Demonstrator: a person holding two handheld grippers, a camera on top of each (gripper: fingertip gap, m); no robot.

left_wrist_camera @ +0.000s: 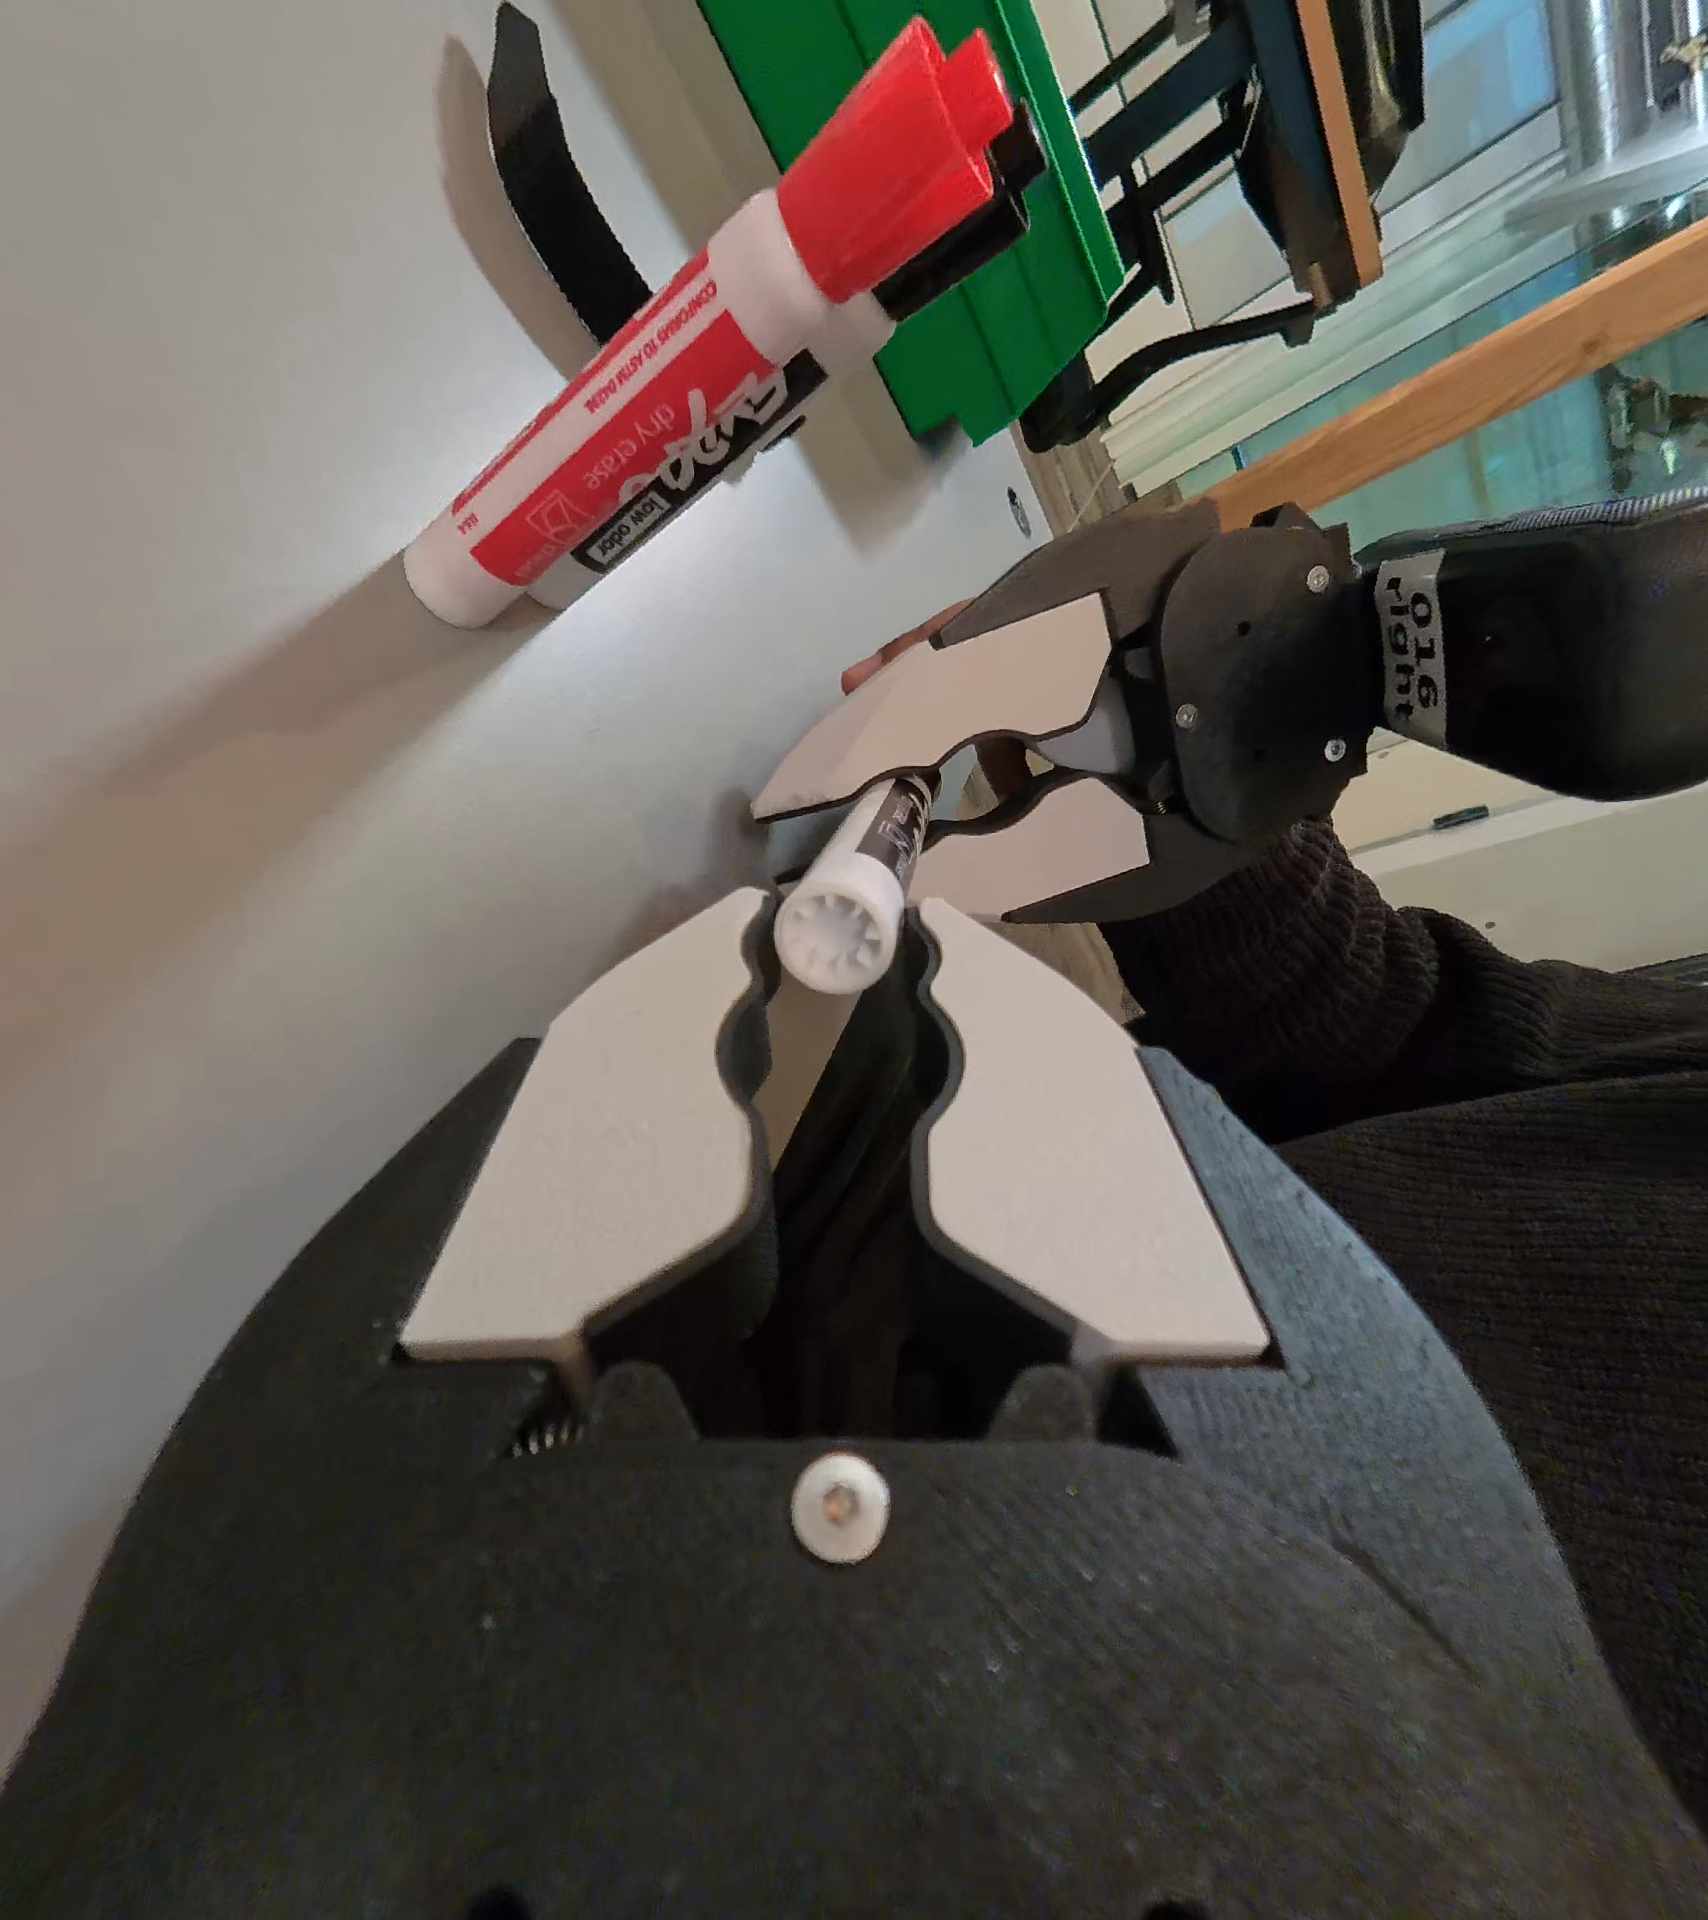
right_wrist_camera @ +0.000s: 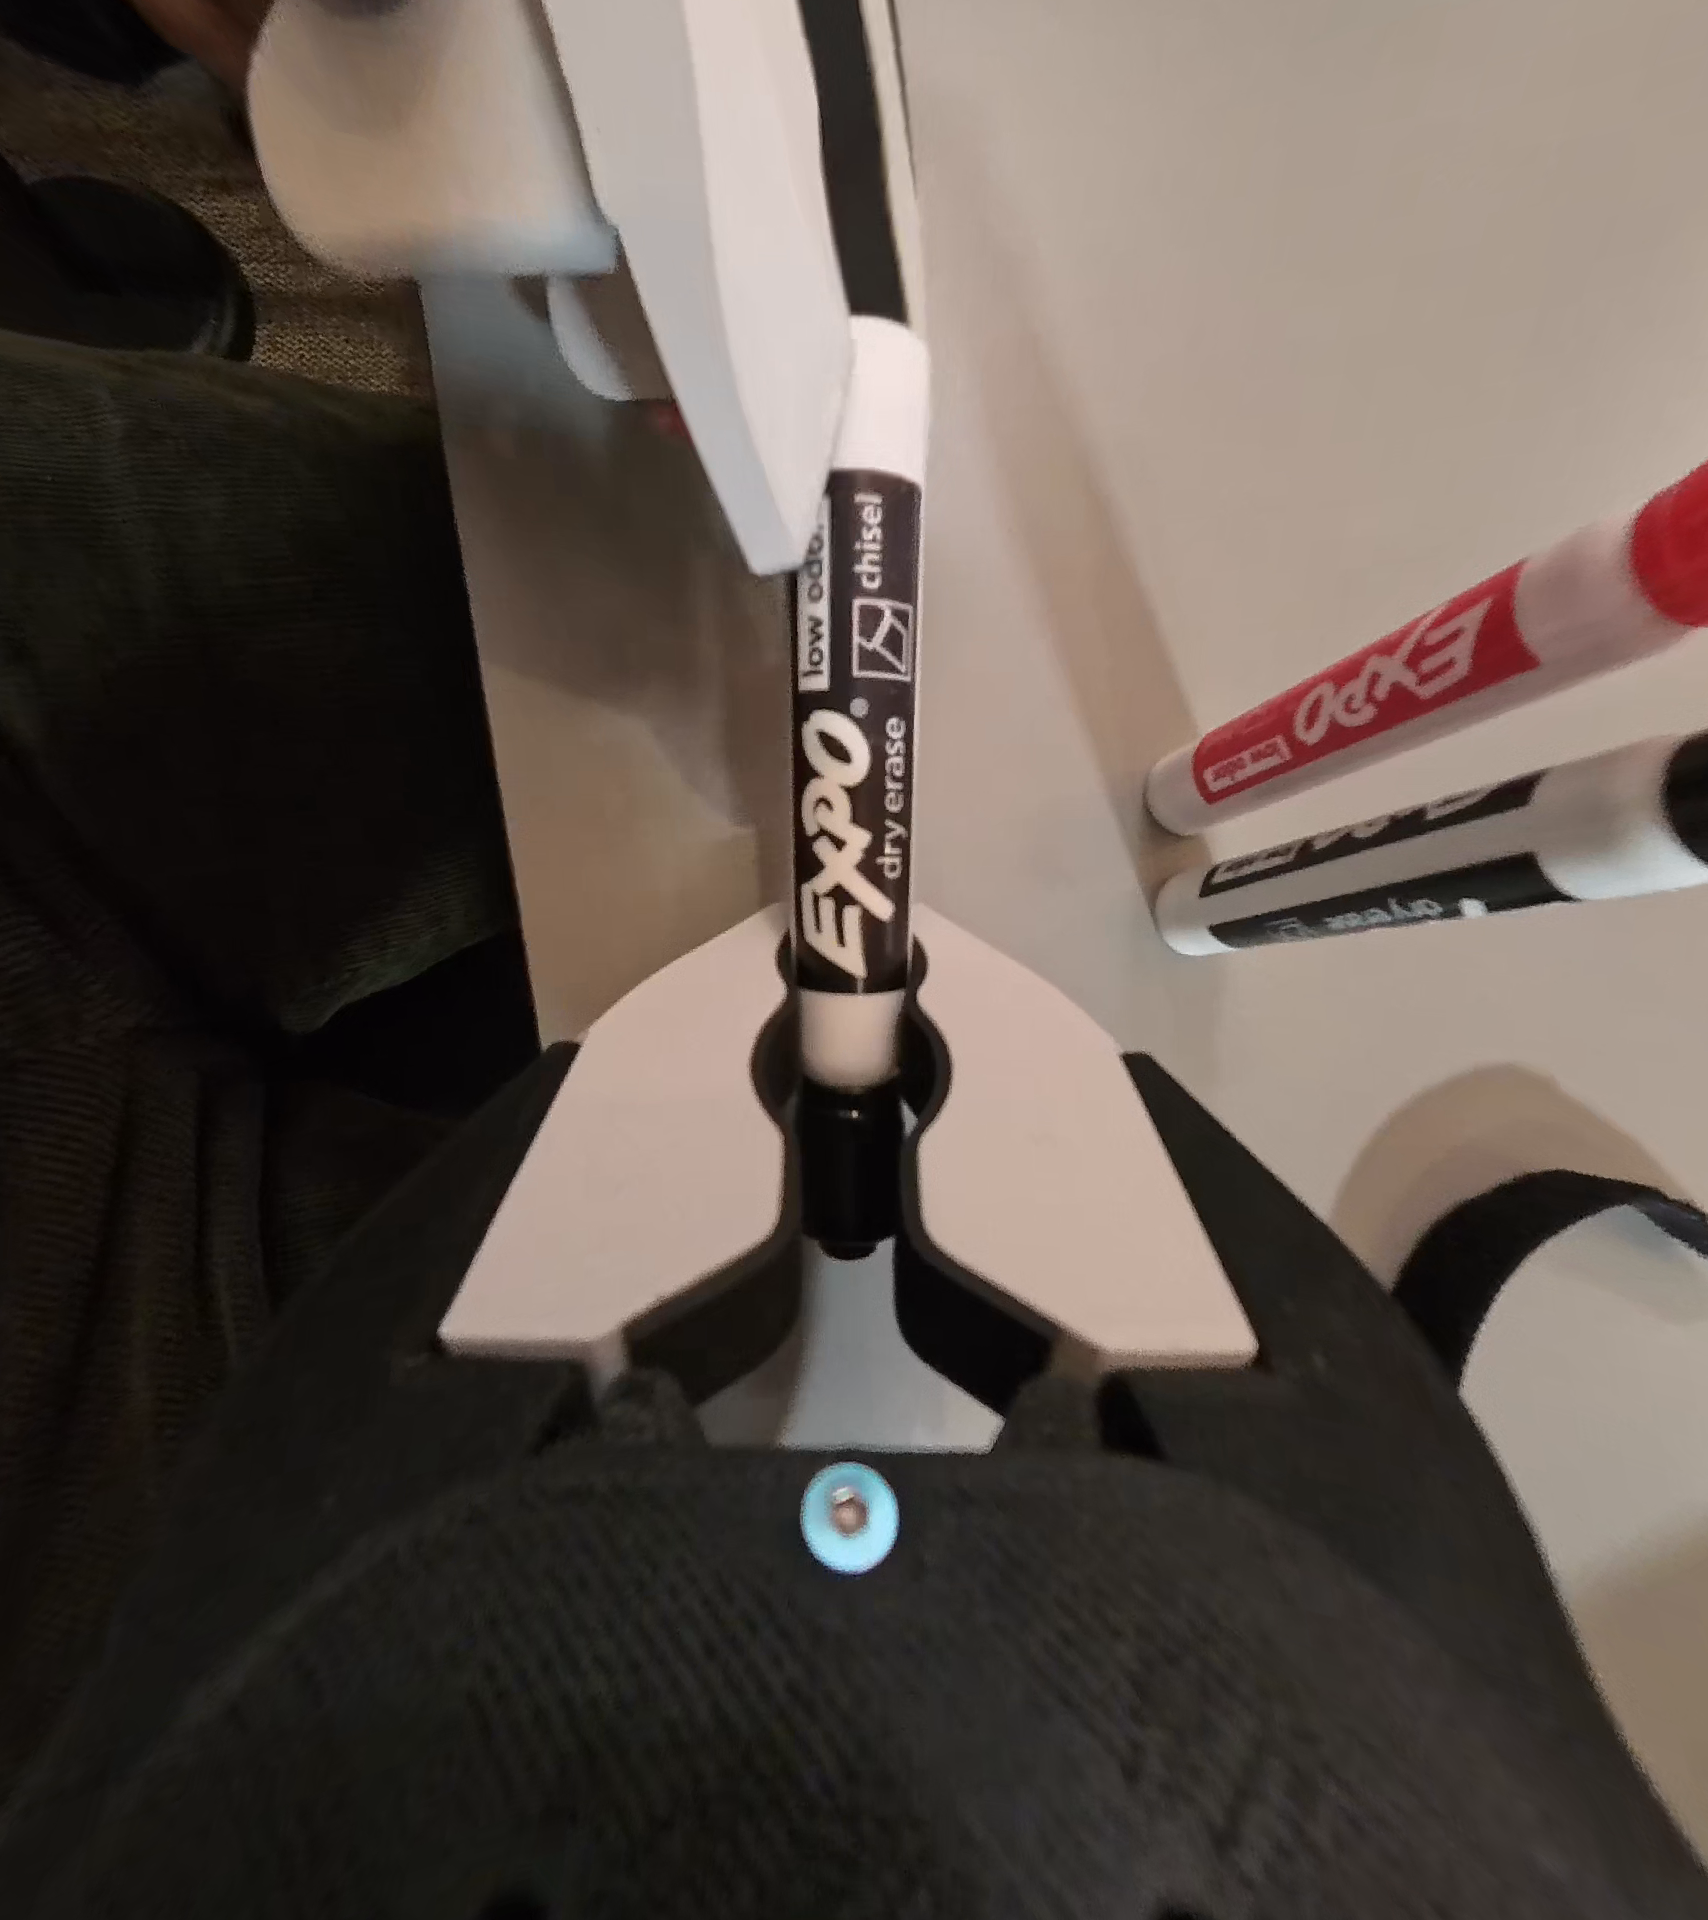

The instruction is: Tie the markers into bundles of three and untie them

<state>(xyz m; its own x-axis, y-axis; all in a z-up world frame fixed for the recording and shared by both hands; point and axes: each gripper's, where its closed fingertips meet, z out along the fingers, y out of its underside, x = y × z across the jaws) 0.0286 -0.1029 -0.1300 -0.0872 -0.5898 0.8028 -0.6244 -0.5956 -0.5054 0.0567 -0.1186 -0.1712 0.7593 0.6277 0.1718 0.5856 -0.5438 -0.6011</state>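
Observation:
A black marker [right_wrist_camera: 855, 727] hangs above the white table [right_wrist_camera: 1245, 312], held at both ends. My right gripper [right_wrist_camera: 850, 935] is shut on its capped end, with the black cap back in the notch. My left gripper [left_wrist_camera: 842, 914] is closed to marker width on the white tail end [left_wrist_camera: 839, 935]. In the left wrist view the right gripper [left_wrist_camera: 886, 857] is just beyond, and in the right wrist view the left gripper [right_wrist_camera: 855, 436] is at the top. A red marker [right_wrist_camera: 1452, 675] and a second black marker [right_wrist_camera: 1452, 873] lie side by side on the table. A black strap [right_wrist_camera: 1515, 1226] lies loose nearby.
In the left wrist view the red marker [left_wrist_camera: 642, 416] and the strap [left_wrist_camera: 559, 208] lie ahead, with a green box [left_wrist_camera: 995, 260] behind them. The table edge runs close beside both grippers. A person's dark sleeve [left_wrist_camera: 1349, 987] is at the right. A chair [left_wrist_camera: 1297, 156] stands beyond the table. Some 6 cm of space lies between my two pairs of fingers.

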